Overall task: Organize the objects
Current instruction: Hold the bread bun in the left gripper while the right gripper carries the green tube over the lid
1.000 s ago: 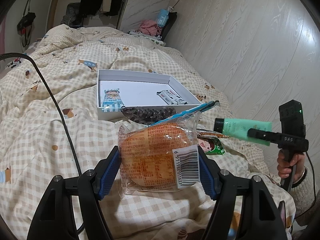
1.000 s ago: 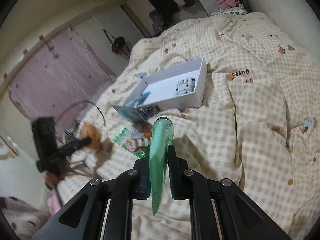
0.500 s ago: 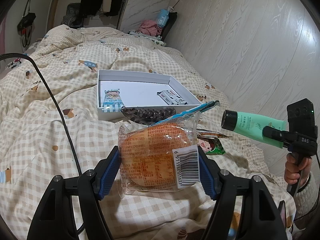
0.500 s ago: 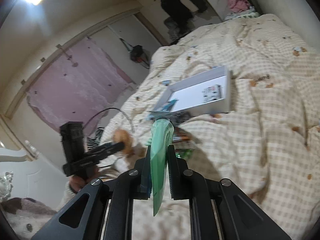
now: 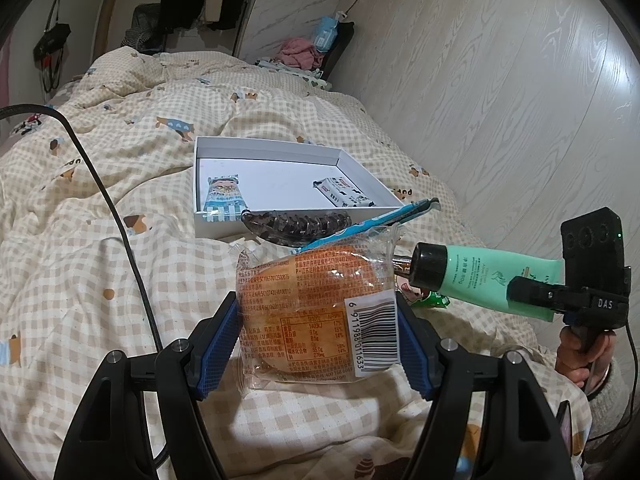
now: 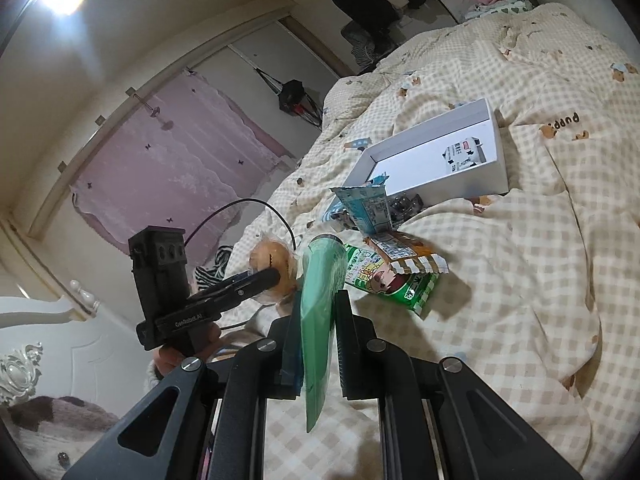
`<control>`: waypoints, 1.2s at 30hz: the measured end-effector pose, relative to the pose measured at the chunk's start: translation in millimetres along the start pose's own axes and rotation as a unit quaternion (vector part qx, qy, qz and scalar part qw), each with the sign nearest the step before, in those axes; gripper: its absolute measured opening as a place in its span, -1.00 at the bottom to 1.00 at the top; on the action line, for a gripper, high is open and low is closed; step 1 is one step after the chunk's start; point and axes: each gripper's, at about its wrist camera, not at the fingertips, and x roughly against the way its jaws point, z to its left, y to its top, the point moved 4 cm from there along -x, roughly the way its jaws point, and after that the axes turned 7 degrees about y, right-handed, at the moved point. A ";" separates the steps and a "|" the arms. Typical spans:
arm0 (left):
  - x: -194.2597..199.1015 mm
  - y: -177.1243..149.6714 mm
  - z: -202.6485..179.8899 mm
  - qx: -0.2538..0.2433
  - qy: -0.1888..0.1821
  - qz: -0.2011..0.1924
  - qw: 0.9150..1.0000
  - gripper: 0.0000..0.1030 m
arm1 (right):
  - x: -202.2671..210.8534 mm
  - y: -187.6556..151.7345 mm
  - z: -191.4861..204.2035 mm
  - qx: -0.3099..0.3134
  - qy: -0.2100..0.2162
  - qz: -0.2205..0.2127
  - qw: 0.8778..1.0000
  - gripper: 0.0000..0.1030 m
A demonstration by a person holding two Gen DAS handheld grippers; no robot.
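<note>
My left gripper point(image 5: 316, 320) is shut on a packaged orange bread bun point(image 5: 312, 304), held just above the quilt. In the right wrist view the same gripper point(image 6: 268, 276) and bun point(image 6: 272, 256) appear at the left. My right gripper point(image 6: 320, 300) is shut on a mint-green tube point(image 6: 324, 264) with a black cap. From the left wrist view this tube point(image 5: 480, 276) juts left from the right gripper point(image 5: 516, 286). The white box point(image 5: 280, 146) on the bed holds a blue packet point(image 5: 224, 196) and a black-and-white packet point(image 5: 346, 196).
A dark hair claw point(image 5: 296, 224) and a blue wrapper point(image 5: 384, 220) lie before the box. A green snack bag point(image 6: 388, 284) and an orange packet point(image 6: 404, 248) sit on the checked quilt point(image 6: 520, 280). A black cable point(image 5: 112, 208) crosses the bed. A wood-panel wall point(image 5: 500, 80) is at right.
My right gripper has swung with the tube toward the left gripper, so the box slid right in its view. The left gripper and bun have not moved.
</note>
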 end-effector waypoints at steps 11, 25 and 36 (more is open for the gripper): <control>0.9 1.1 0.1 0.000 -0.004 0.001 1.000 0.46 | 5.8 0.8 -5.3 -0.015 0.007 -0.007 1.000 -0.74; 30.0 74.8 6.5 0.011 -0.011 -0.057 0.998 0.45 | 12.6 54.0 19.7 -0.006 0.082 -0.068 0.994 -0.73; 7.3 148.4 2.9 0.006 0.029 -0.083 0.996 0.45 | -19.8 119.8 17.6 0.053 0.048 -0.099 0.993 -0.74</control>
